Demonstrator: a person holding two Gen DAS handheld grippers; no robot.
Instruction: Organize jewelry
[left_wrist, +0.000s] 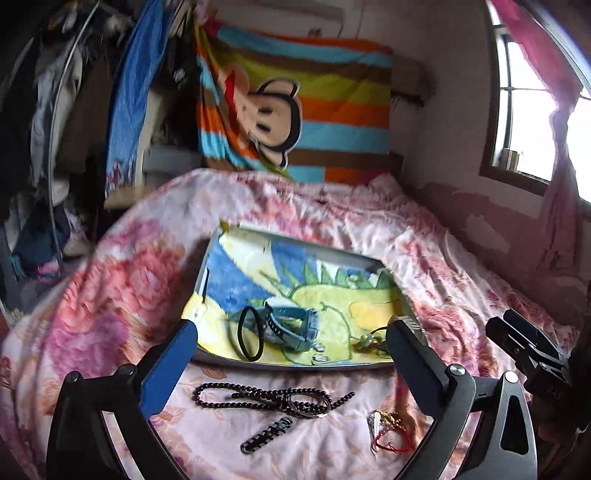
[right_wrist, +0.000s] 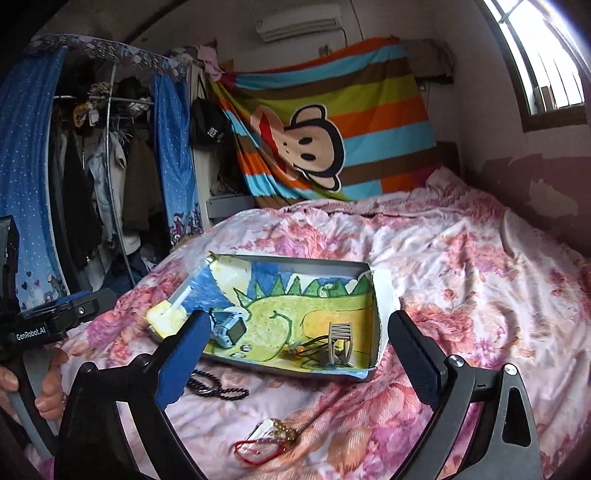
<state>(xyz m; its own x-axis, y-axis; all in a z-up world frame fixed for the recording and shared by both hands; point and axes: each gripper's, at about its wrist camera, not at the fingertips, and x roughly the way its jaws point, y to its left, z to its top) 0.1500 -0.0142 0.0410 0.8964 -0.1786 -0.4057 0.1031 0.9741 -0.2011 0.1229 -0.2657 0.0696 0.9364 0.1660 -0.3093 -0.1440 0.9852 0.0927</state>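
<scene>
A shallow tray (left_wrist: 207, 266) lined with a dinosaur drawing is set on a bed covered by a pink floral quilt (left_wrist: 122, 266). Part of the jewelry is already gathered inside it: a blue watch (left_wrist: 291, 325), a black band (left_wrist: 250, 338) just beside the watch, a pale hair claw (right_wrist: 340, 343), and small pieces near the front edge that cannot be identified. Several items are left on the quilt in front of the tray: a dark bead string (left_wrist: 258, 400) with a metal ring (left_wrist: 309, 405) lying on it, a striped clip (left_wrist: 266, 435), and a tangle of gold chain and red cord (left_wrist: 388, 430). The task is judged to be roughly half done. The left gripper (left_wrist: 291, 358) is held wide and empty above the beads. The right gripper (right_wrist: 295, 354) is likewise spread wide, with nothing held, over the tray's near edge.
</scene>
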